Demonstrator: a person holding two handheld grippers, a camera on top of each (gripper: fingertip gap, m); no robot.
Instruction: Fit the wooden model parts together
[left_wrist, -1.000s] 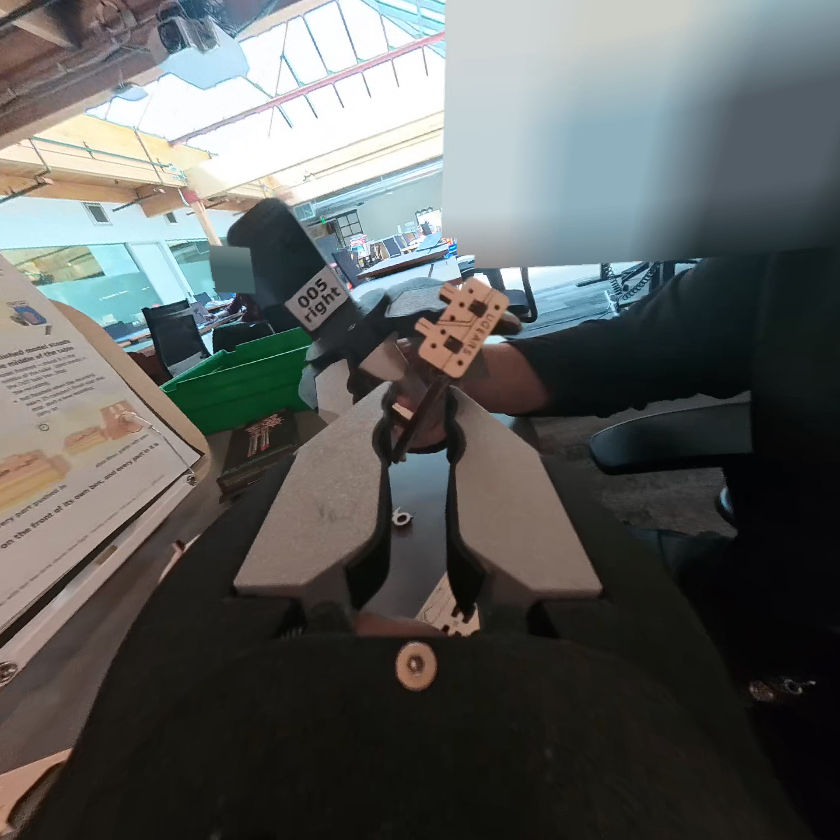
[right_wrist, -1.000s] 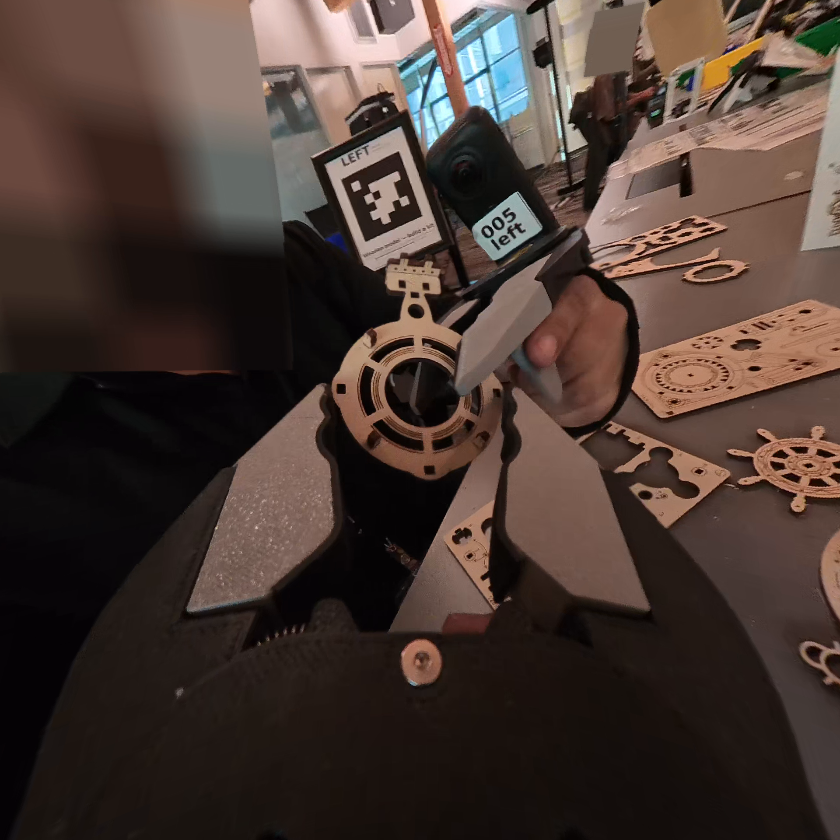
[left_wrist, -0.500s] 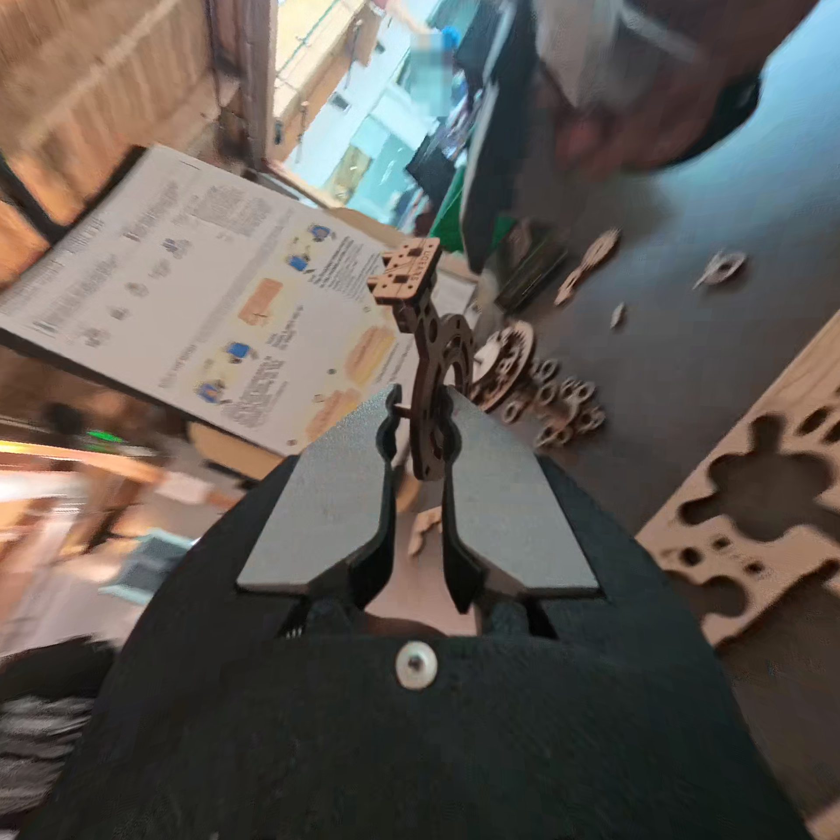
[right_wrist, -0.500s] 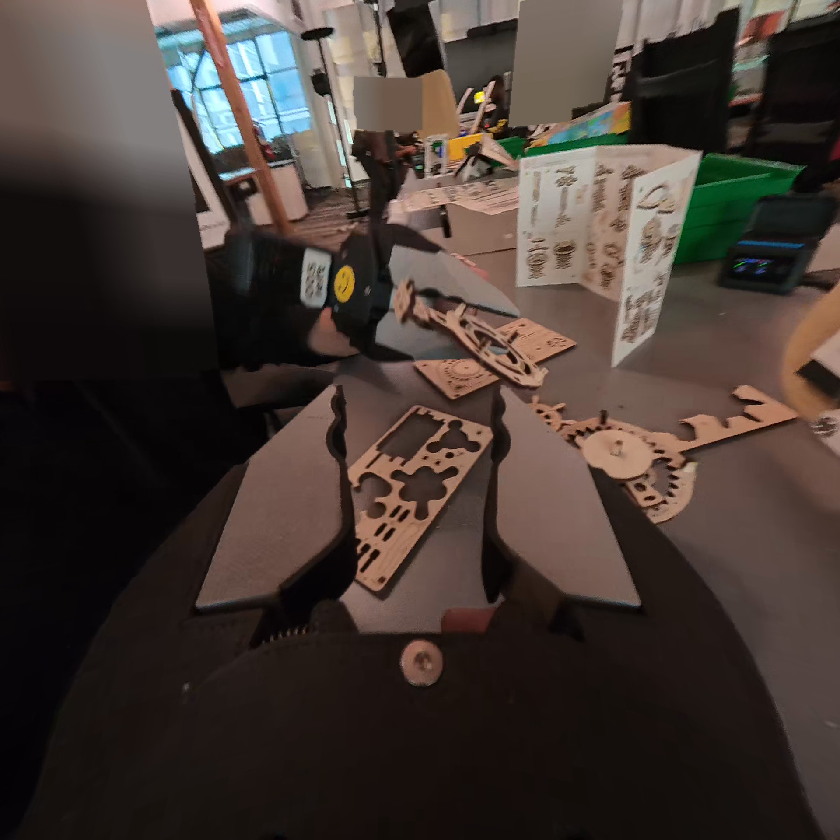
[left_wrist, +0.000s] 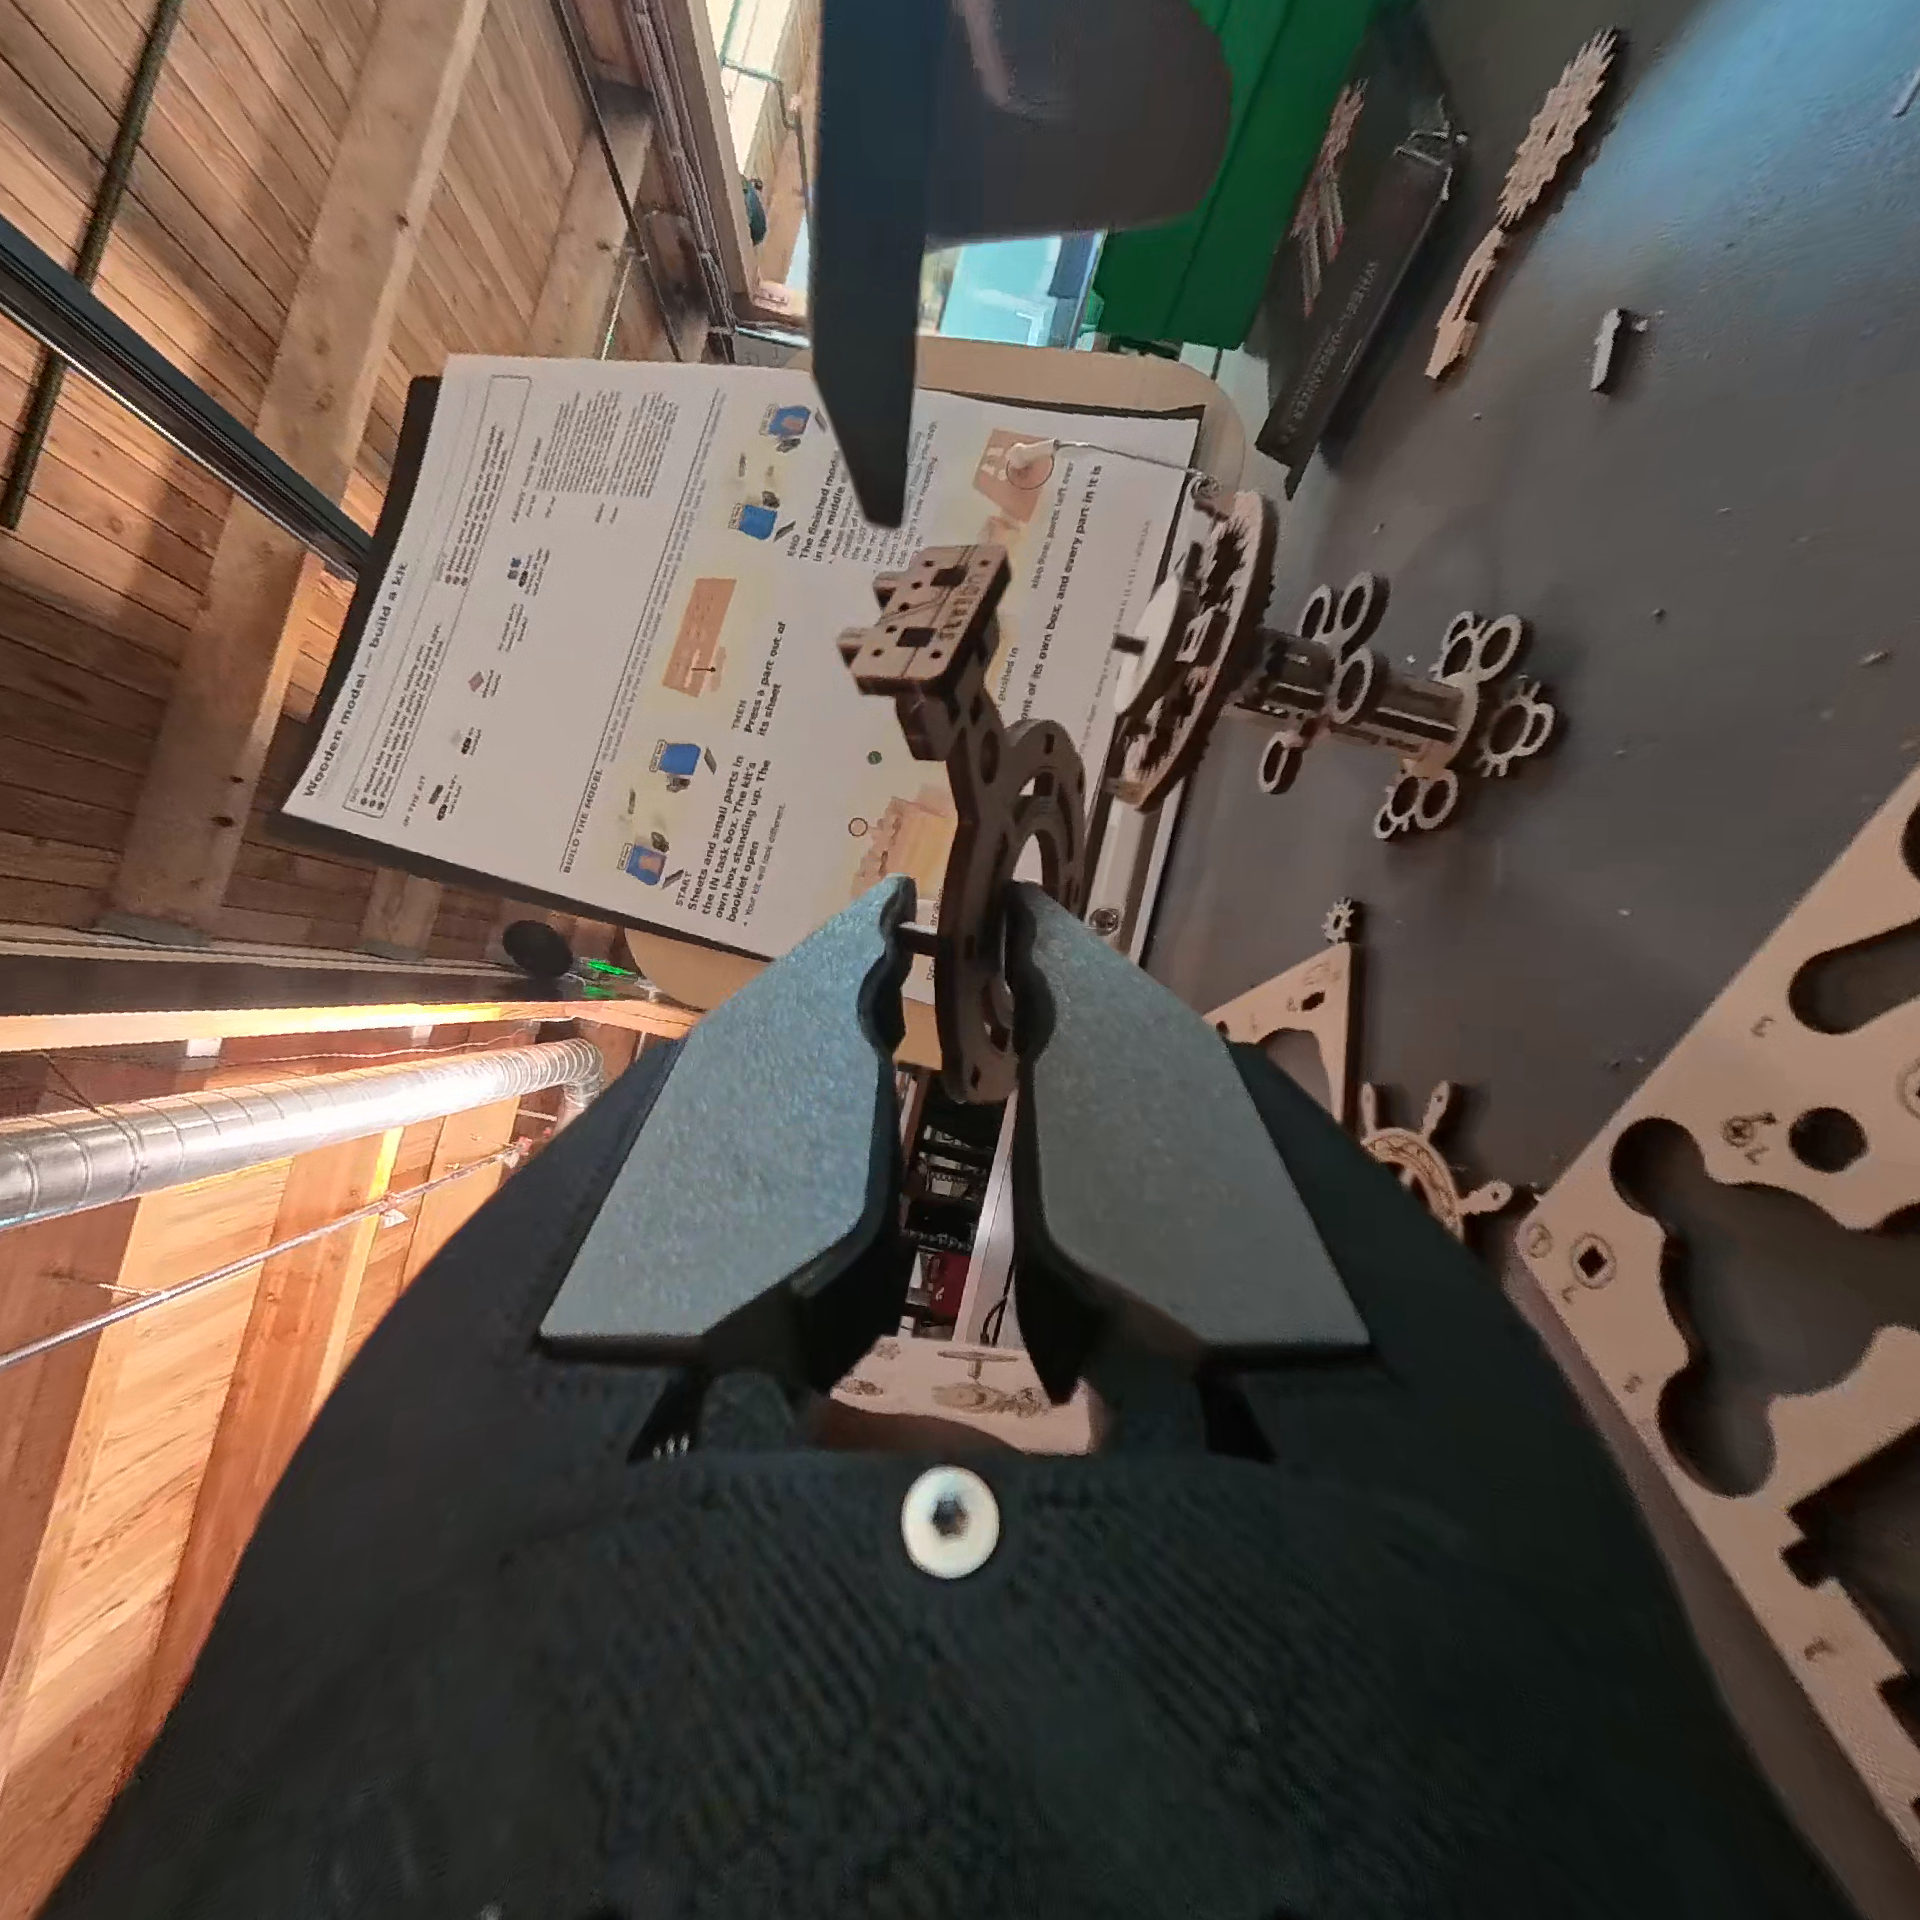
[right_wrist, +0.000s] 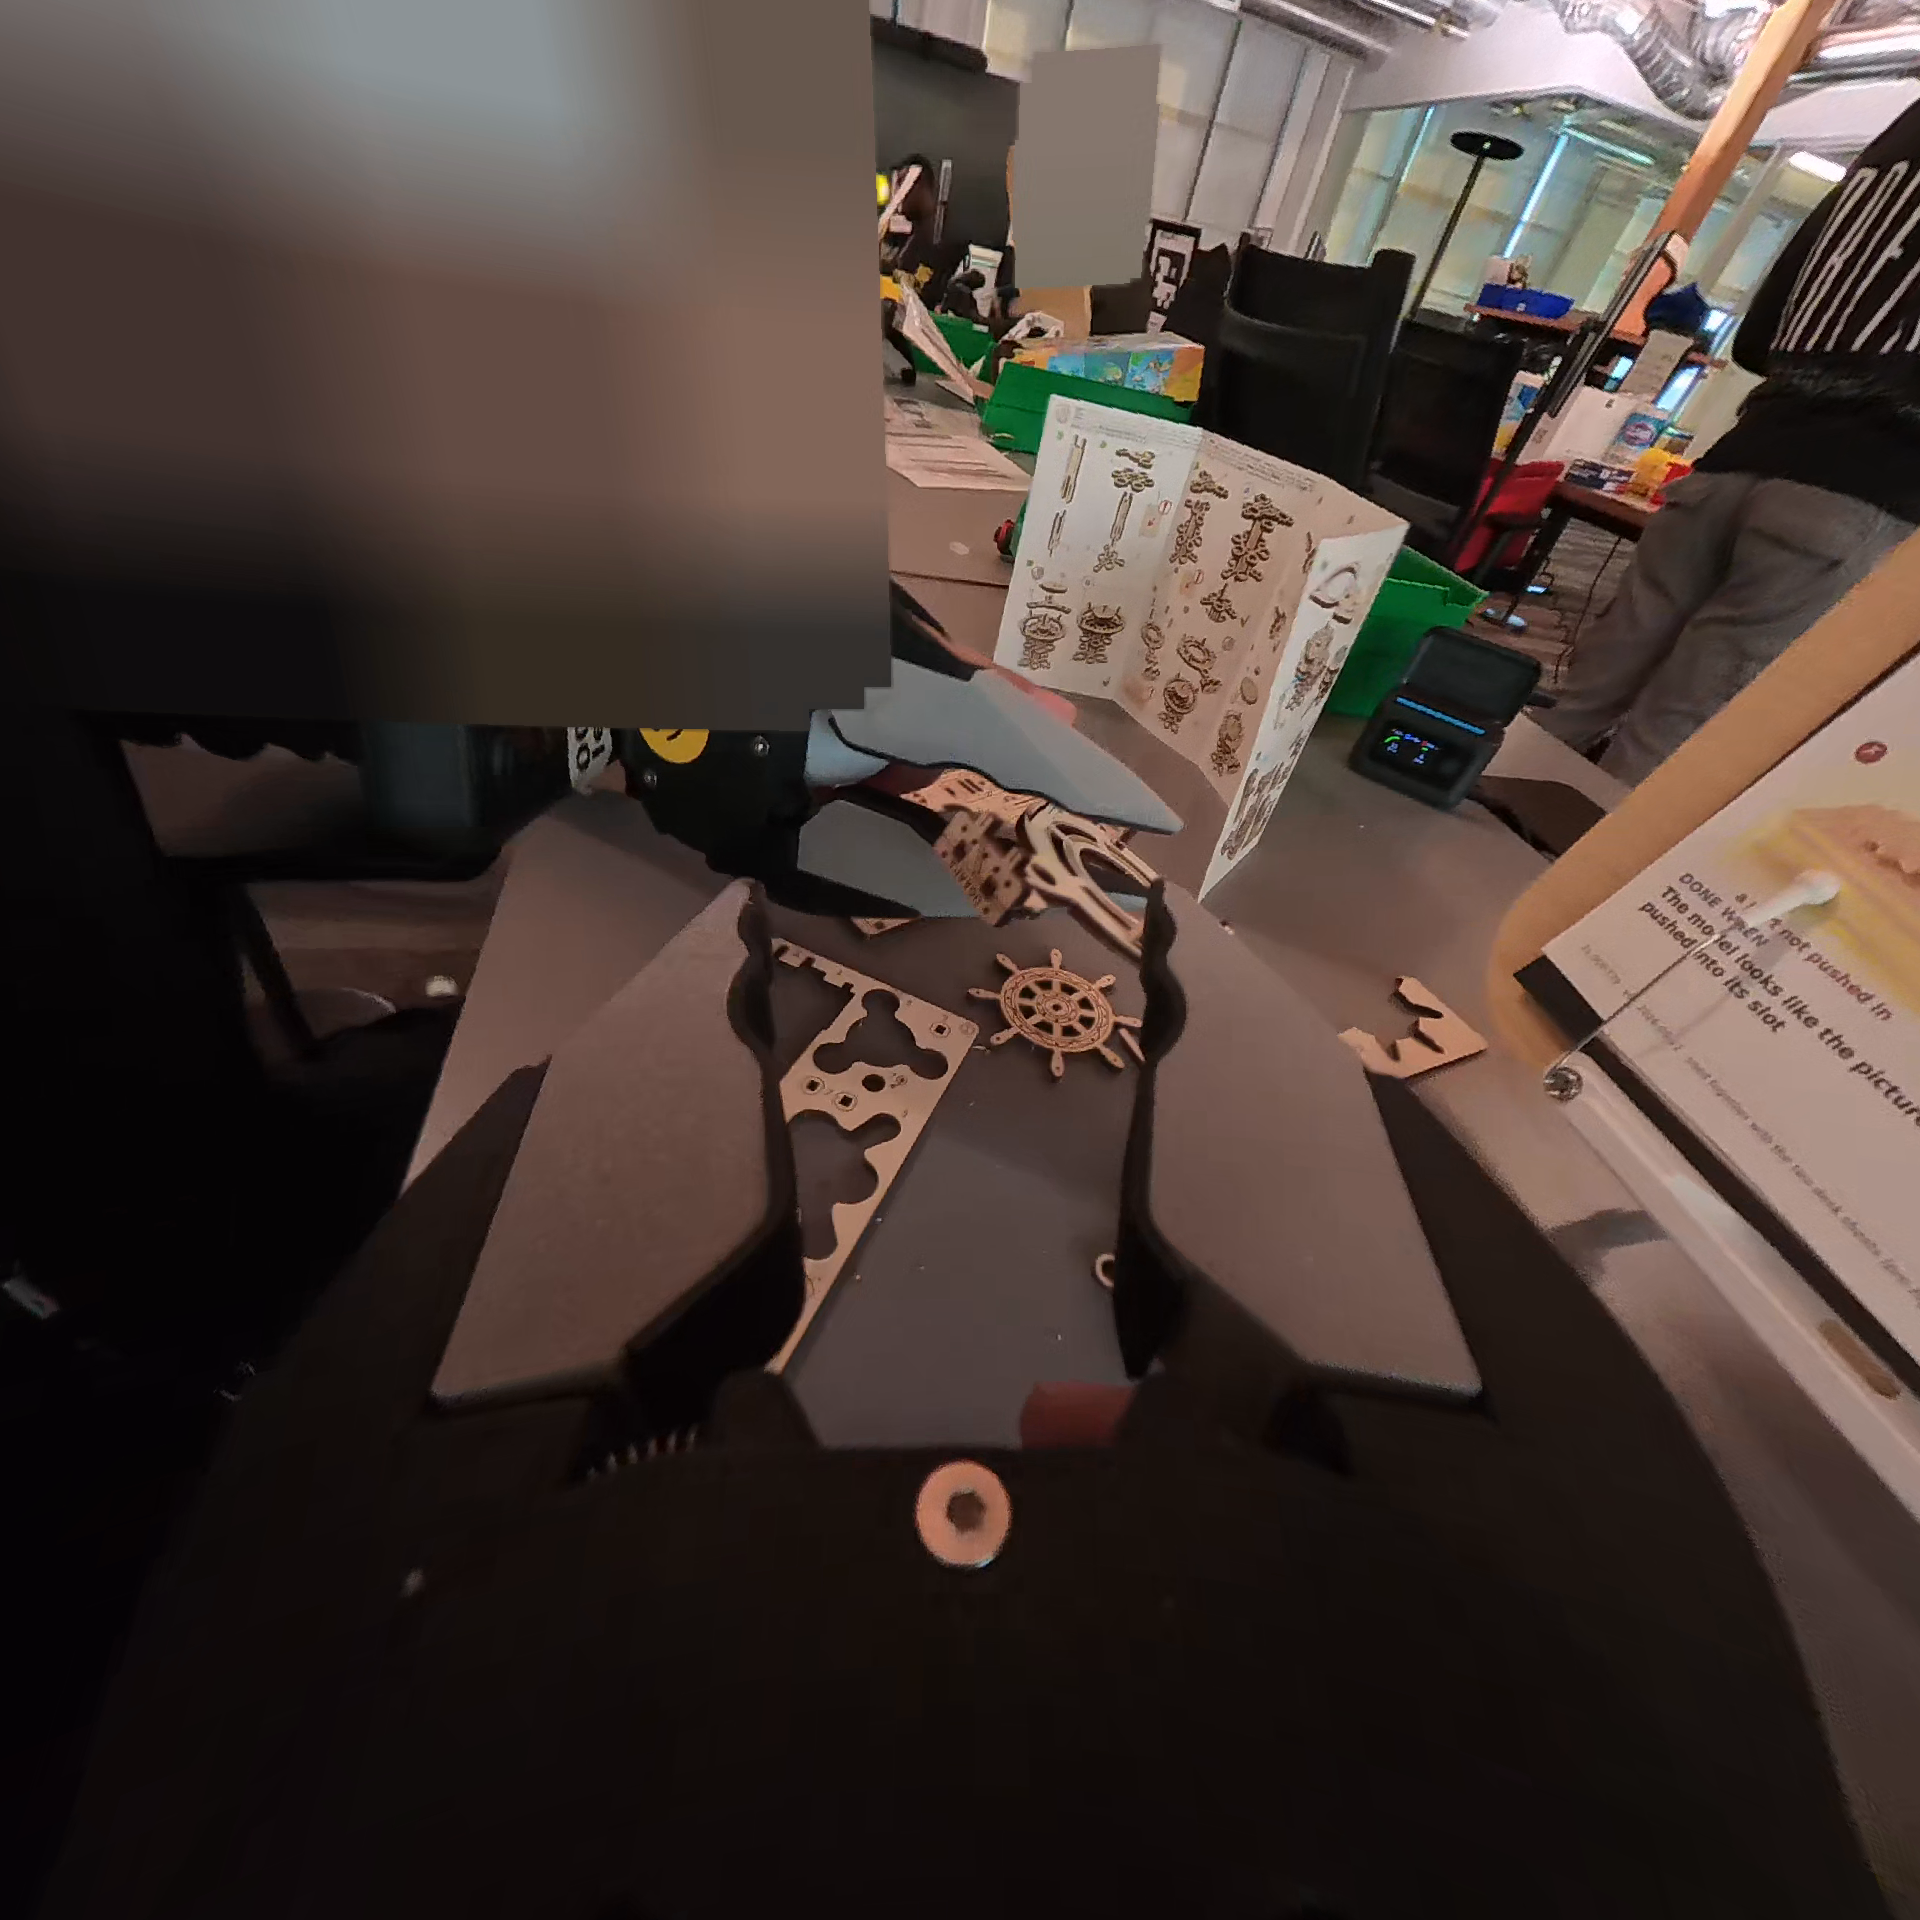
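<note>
My left gripper is shut on a wooden ring part with a stem and a slotted head, held edge-on in the air above the dark table. A built axle with gears and lobed discs lies on the table just beyond it. One finger of my right gripper hangs above the slotted head. In the right wrist view my right gripper is open and empty. The left gripper holds the ring part just past my right fingertips.
A punched-out wooden sheet, a ship's wheel and a small offcut lie on the table. A folded booklet stands behind. An instruction board stands at the table edge. A green bin is further off. A person stands at the far right.
The left gripper has rolled sideways and swung toward the table, still holding the ring part. The right gripper has drawn back from the ring part and stays open.
</note>
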